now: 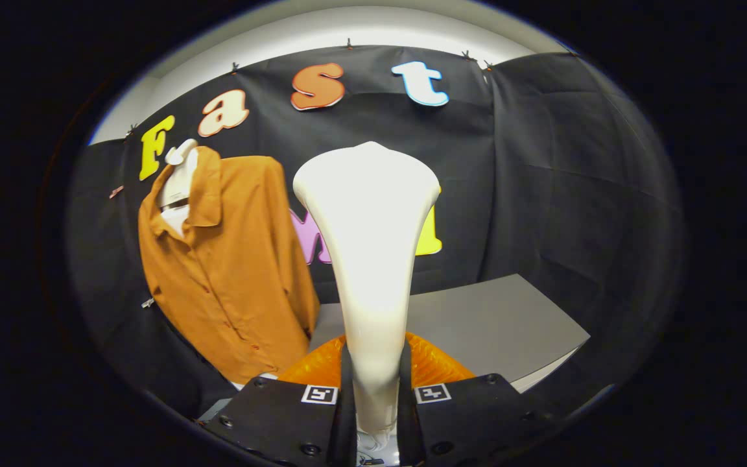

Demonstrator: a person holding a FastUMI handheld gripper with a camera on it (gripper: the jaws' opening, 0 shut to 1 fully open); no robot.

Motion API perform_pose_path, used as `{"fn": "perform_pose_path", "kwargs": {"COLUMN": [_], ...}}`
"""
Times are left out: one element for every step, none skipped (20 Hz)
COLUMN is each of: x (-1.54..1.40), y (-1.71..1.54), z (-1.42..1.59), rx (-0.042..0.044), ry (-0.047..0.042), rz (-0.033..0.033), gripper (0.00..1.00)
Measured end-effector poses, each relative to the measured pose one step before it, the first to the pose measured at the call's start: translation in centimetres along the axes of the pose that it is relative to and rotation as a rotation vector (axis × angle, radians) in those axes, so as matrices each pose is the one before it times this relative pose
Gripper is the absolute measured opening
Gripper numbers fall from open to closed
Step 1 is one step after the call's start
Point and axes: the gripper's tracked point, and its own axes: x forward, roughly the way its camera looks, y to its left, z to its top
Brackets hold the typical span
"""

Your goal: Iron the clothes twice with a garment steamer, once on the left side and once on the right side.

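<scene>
Between the gripper [373, 395] fingers, clamped on its narrow neck, stands the glossy white plastic garment steamer [368, 240], upright. It looks rigid, smooth, probably slippery and top-heavy, so that low waist seems the right hold. Far left hangs the soft orange button-up shirt [231, 272] against black cloth, beside a grey table [497, 324].

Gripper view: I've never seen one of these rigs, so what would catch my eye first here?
First, the tall white garment steamer, standing upright between the fingers of the claw, which is shut on its narrow lower part. Beside it, beyond the fingers, an orange-brown shirt hangs against the black cloth wall, buttoned down the front. Behind the steamer lies a grey tabletop.
</scene>
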Motion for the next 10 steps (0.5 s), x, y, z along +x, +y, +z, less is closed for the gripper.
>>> {"fn": "perform_pose_path", "kwargs": {"x": [-0.53,-0.292,-0.219,-0.164,-0.007,0.094,0.129,0.249,0.377,0.452], "y": [1.924,1.773,1.515,1.393,1.257,1.162,1.189,1.188,1.016,0.72], "z": [-0.008,-0.065,-0.11,-0.042,-0.171,-0.228,-0.257,-0.315,-0.219,-0.151], "rx": [0.00162,0.00048,0.0023,0.00613,0.0004,0.00188,0.00523,0.00032,-0.00323,-0.00683], "ry": [-0.00545,-0.00181,-0.00577,-0.01422,-0.00908,-0.00638,-0.00525,-0.00048,-0.00439,-0.00599], "rz": [0.02762,0.01828,0.01166,0.00398,-0.00184,-0.00193,-0.00114,0.00139,-0.00232,-0.00977], "gripper": [0.28,0.28,0.28,0.28,0.28,0.28,0.28,0.28,0.28,0.28]}}
